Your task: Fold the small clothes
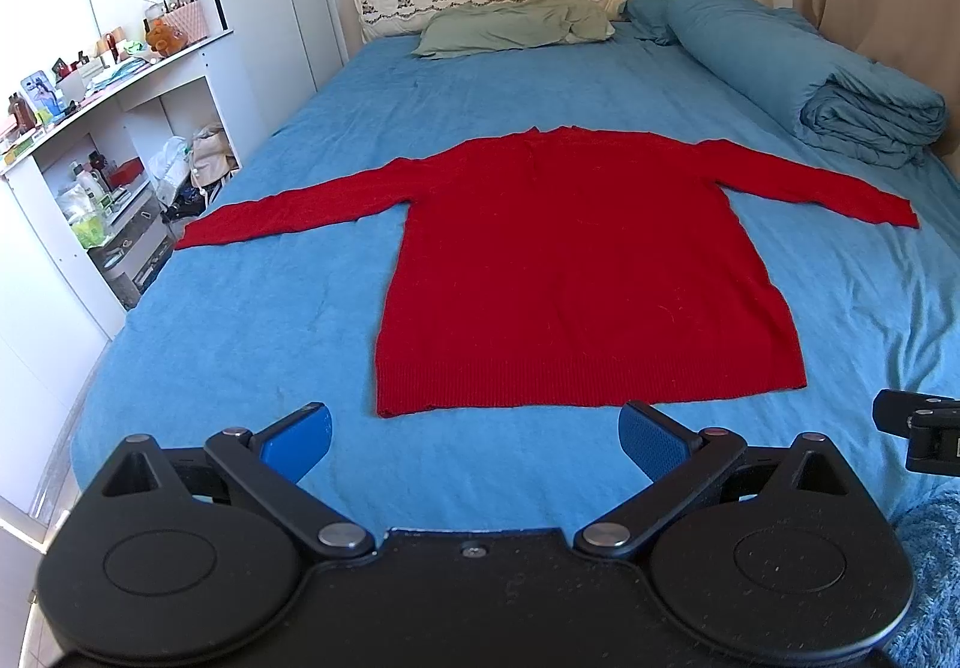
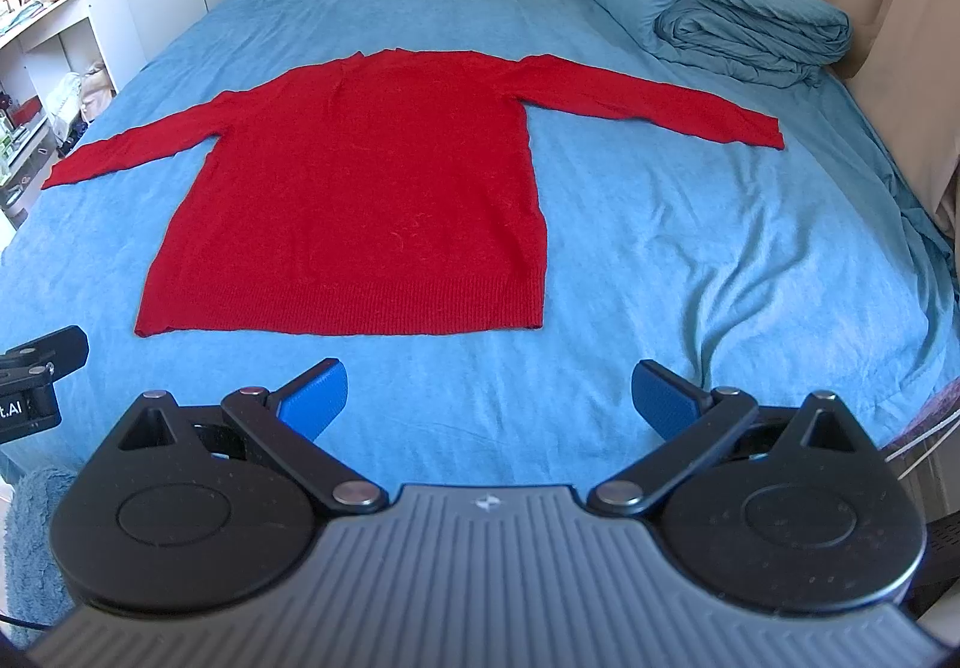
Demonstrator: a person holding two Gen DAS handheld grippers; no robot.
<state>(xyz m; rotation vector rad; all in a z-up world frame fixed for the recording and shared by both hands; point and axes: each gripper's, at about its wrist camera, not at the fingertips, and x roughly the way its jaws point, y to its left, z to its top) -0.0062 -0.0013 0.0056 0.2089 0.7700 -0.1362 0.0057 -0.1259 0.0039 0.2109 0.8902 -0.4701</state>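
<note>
Left gripper [image 1: 474,443], right gripper [image 2: 489,398]: jaws wide, holding nothing, near red sweater [image 1: 570,272] hem.

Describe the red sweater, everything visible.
The sweater is a red, fuzzy knit with long sleeves and a ribbed hem. It lies flat and unfolded on the blue sheet, hem toward the cameras, neck toward the pillow, both sleeves spread sideways. Neither gripper touches it; both are open, short of the hem.
</note>
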